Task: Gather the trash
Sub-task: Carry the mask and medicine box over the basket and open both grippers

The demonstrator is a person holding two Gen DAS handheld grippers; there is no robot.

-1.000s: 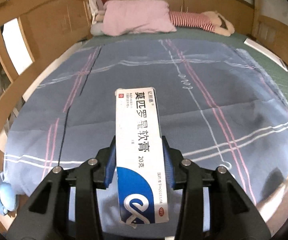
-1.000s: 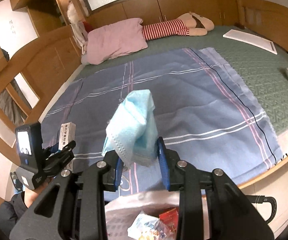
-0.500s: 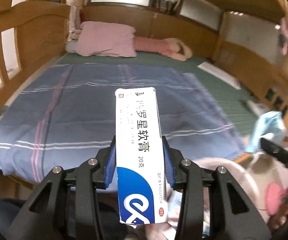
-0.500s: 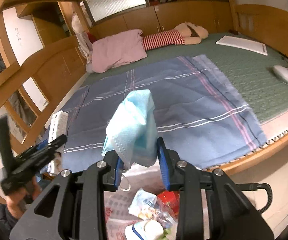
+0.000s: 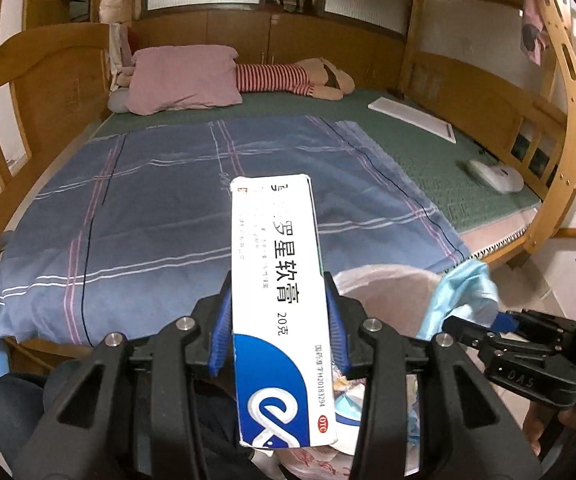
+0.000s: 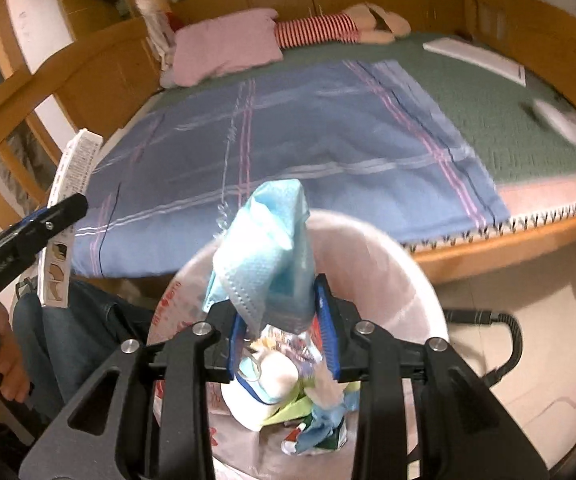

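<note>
My left gripper (image 5: 278, 320) is shut on a white and blue ointment box (image 5: 280, 280), held upright over the near edge of the bed. The same box (image 6: 72, 200) shows at the left of the right wrist view. My right gripper (image 6: 280, 320) hangs above a bag-lined white bin (image 6: 420, 280) holding several pieces of trash. A crumpled blue face mask (image 6: 268, 248) stands between its blue pads, which still touch it while the jaws are opening. The left wrist view shows that mask (image 5: 464, 292) to the right of the box, above the bin (image 5: 388, 280).
Behind the bin lies a bed with a blue plaid sheet (image 6: 308, 128), a pink pillow (image 6: 224, 52), a striped doll (image 6: 328, 28) and a white board (image 6: 476, 56). A wooden frame (image 6: 488, 252) edges the bed. A black cable (image 6: 504, 344) lies on the floor. A person's legs (image 6: 72, 332) are at left.
Both grippers have swung back from the bed toward the bin, which now fills the lower right wrist view. The right jaws stand slightly wider around the mask. The left grip on the box is unchanged.
</note>
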